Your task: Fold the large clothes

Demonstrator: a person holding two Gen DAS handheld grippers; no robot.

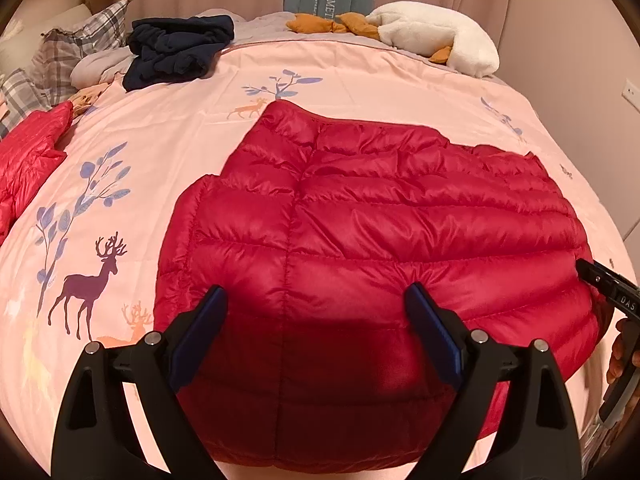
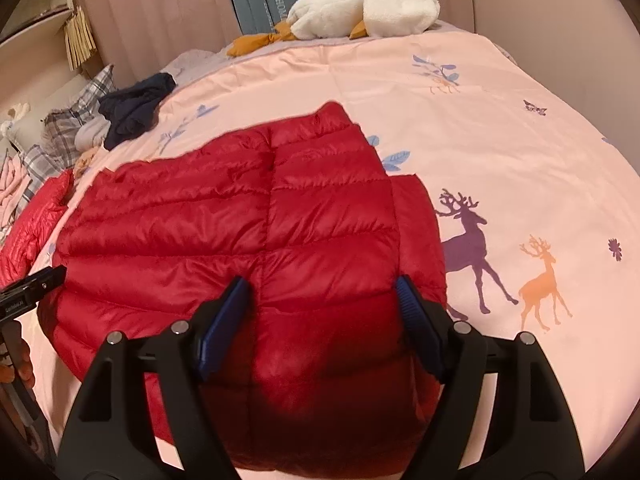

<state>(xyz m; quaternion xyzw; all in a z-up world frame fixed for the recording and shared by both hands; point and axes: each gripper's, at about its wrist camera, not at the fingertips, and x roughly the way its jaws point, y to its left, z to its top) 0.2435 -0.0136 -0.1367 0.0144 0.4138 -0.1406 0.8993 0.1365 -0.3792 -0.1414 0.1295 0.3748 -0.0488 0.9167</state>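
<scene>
Left fingers (image 1: pixel 428 336): standing wide apart, nothing between the blue pads, hovering over the near hem of the red puffer jacket (image 1: pixel 360 216).
Right fingers (image 2: pixel 416 320): also standing wide, gripping nothing, hanging over the jacket's near right part.
Left gripper (image 1: pixel 316 300): pointing steeply down at the jacket's near edge.
Right gripper (image 2: pixel 322 290): pointing down at the jacket; whether its tips are touching the fabric I cannot tell.
Red puffer jacket: lying flat on the bed (image 1: pixel 168 128), spread across the middle and reaching the near edge; collar end pointing toward the far edge.
Bed cover: pink, printed with deer and leafy twigs, showing on both sides of the jacket.
Second red garment (image 1: pixel 28 156): lying at the left edge of the bed, apart from the jacket.
Dark navy clothing (image 1: pixel 180 48): sitting crumpled near the far left corner.
Plaid pillow (image 1: pixel 80 40): leaning at the far left corner, beside the navy pile.
White plush toy (image 1: pixel 436 36): resting along the far edge, toward the right corner.
</scene>
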